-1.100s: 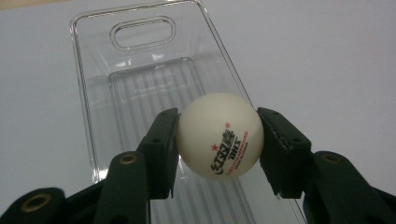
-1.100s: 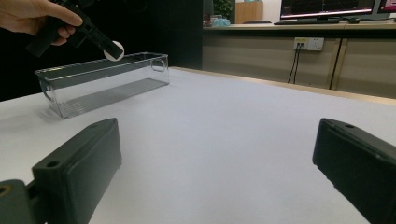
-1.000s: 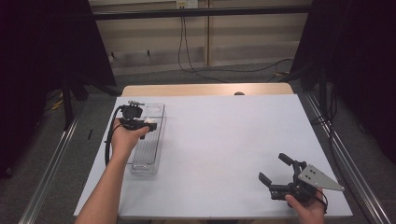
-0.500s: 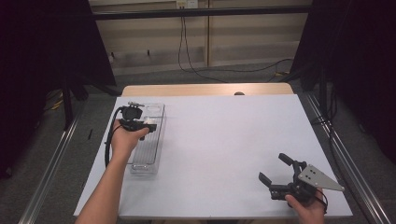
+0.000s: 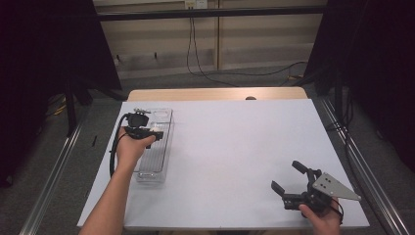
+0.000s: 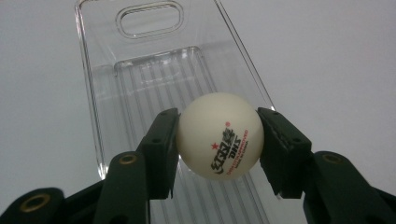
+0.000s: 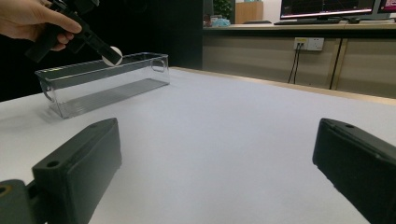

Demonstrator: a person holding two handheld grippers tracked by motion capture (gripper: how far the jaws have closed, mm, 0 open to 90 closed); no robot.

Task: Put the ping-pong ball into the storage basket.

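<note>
Nothing has shifted since the earlier frames: both hands sit where they were a second ago, so the drop has not yet begun. At the lower right of the high view, nearest the camera, the right tongs [image 5: 288,182] lie low over the white tabletop [image 5: 235,147], jaws spread wide and empty. Farther up, at the left of that view, the left tongs [image 5: 155,133] are clenched on a white table-tennis ball [image 6: 219,135], its red star and lettering facing the left gripper view. Ball and tongs hang above the clear plastic bin [image 6: 154,74], a long ribbed tray lying lengthwise along the tabletop's left edge; in the right gripper view the ball [image 7: 112,55] sits at about rim height. Judging by this pause, release into the bin looks like the next step.
</note>
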